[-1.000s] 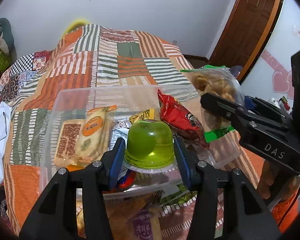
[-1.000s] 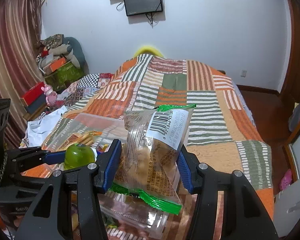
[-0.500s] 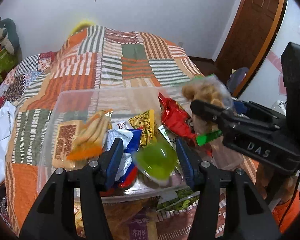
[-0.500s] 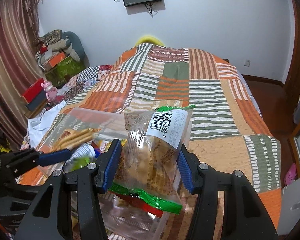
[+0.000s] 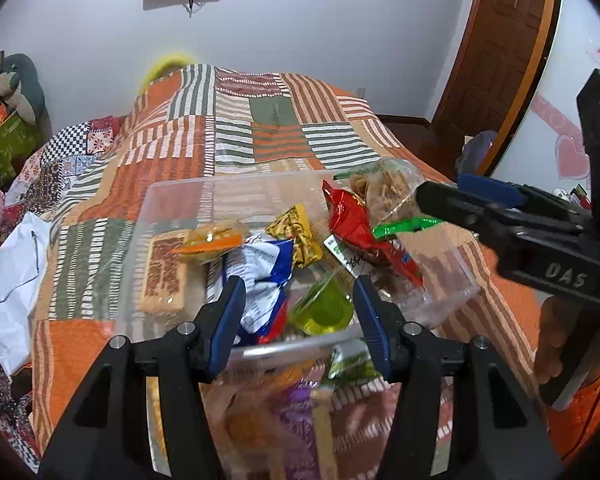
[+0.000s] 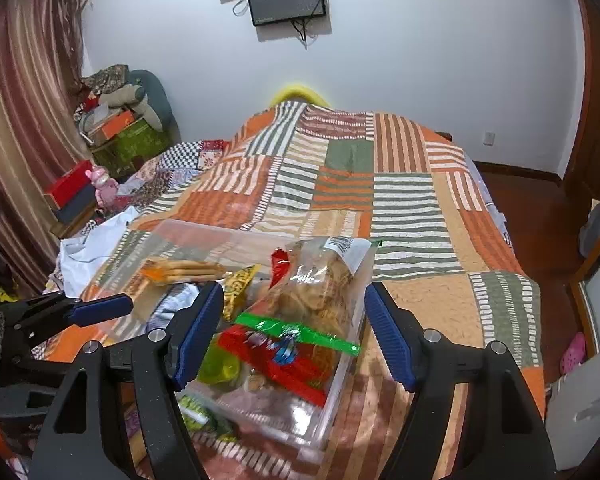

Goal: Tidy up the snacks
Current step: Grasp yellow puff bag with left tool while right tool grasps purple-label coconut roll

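Green jelly cup (image 5: 325,307) now lying released inside clear bin (image 5: 188,192), crisp bag (image 6: 320,292) seemingly dropping in too, left hand-held gripper (image 5: 298,320) and right hand-held gripper (image 6: 294,332) both gaping empty.

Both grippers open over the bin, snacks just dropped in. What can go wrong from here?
1. The clear cookie bag leans on the red packet at the clear bin edge, top above the rim; it could tip out onto the quilt.
2. The green jelly cup lies tilted near the front wall; the left gripper could knock it when pulling back.
3. The right gripper, wide open, straddles the bag and may snag it.
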The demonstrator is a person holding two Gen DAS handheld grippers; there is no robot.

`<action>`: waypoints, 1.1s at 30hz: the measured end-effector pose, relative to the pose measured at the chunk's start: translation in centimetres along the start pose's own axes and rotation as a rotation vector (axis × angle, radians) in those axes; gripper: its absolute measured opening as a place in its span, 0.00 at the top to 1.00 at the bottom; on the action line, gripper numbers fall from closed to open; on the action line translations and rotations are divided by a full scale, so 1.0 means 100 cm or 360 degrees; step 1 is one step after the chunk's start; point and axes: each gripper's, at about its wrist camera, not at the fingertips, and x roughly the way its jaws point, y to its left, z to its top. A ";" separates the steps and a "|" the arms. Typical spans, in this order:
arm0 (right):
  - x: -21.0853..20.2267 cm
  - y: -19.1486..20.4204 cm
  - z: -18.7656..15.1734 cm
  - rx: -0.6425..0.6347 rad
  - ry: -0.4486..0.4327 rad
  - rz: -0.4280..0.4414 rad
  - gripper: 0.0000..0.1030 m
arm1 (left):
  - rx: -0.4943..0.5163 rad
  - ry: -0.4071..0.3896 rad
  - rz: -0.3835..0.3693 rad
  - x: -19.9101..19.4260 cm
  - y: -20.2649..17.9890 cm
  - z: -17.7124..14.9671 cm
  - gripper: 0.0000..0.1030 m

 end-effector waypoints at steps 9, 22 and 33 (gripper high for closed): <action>-0.027 0.021 -0.015 -0.0057 -0.0044 0.0041 0.25 | -0.0022 0.0012 0.0028 -0.033 0.014 -0.023 0.40; -0.025 0.059 -0.049 -0.0091 0.0028 0.0169 0.25 | -0.0034 0.0082 0.0128 -0.062 0.041 -0.076 0.40; -0.019 0.082 -0.077 -0.0085 0.0111 0.0167 0.20 | -0.0204 0.0147 0.0099 -0.053 0.069 -0.121 0.40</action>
